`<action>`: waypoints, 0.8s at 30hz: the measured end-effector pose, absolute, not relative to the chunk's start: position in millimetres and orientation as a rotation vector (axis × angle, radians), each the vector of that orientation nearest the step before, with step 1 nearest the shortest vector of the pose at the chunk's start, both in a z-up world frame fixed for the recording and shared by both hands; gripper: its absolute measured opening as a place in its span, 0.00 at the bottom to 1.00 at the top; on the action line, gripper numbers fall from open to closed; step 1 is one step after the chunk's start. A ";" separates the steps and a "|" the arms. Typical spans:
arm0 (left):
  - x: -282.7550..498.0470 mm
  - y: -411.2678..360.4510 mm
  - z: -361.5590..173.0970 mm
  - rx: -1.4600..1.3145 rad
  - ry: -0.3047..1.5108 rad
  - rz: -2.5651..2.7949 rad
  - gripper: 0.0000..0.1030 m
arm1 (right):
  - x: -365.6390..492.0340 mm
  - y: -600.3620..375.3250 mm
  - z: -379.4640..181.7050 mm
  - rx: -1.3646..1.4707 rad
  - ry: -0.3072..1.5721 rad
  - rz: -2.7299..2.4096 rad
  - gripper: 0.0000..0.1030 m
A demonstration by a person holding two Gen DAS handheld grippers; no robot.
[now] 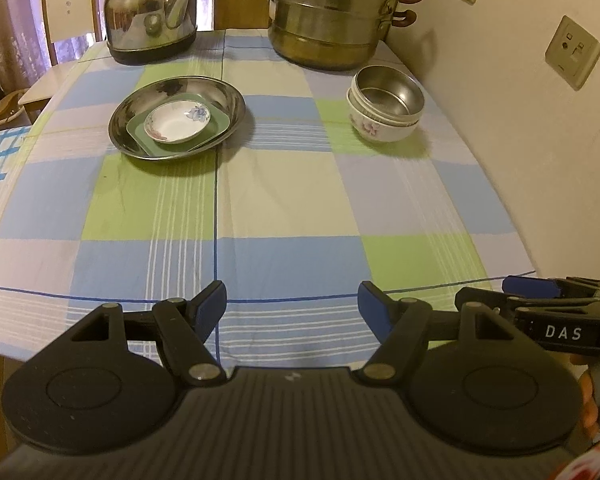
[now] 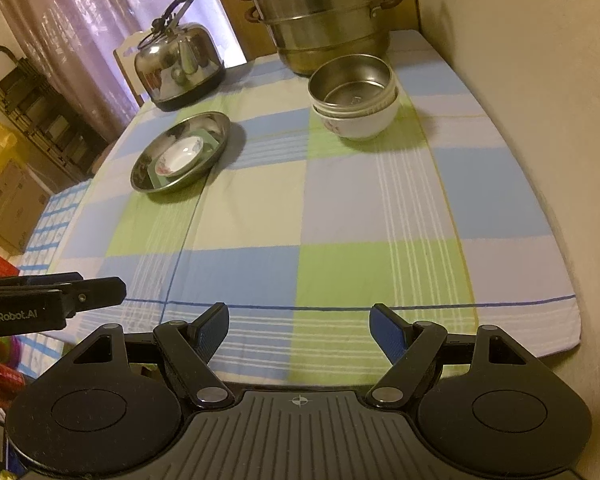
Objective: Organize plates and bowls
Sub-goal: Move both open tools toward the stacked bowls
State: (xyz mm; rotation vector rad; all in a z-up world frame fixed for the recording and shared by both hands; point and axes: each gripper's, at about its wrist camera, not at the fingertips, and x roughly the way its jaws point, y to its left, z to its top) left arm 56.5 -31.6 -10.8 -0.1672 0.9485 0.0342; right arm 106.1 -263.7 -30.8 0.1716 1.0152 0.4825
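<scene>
A wide steel plate lies on the table's far left. In it sits a green square plate with a small white flowered dish on top. At the far right a steel bowl is nested in a white flowered bowl. My left gripper is open and empty at the near table edge. My right gripper is open and empty beside it, and also shows in the left wrist view.
A checked cloth covers the table. A steel kettle and a stacked steamer pot stand at the back. A wall runs along the right. A chair stands far left.
</scene>
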 end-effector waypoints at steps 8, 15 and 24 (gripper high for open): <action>69.4 -21.4 -17.8 -0.165 0.976 0.018 0.68 | 116.0 -256.4 -36.2 0.170 1.041 0.467 0.75; 89.2 -8.0 -24.8 -0.159 0.997 -0.013 0.68 | 129.1 -246.8 -40.3 0.178 1.064 0.427 0.75; 124.4 14.3 -32.0 -0.142 1.023 -0.074 0.68 | 149.7 -231.0 -44.0 0.204 1.081 0.354 0.75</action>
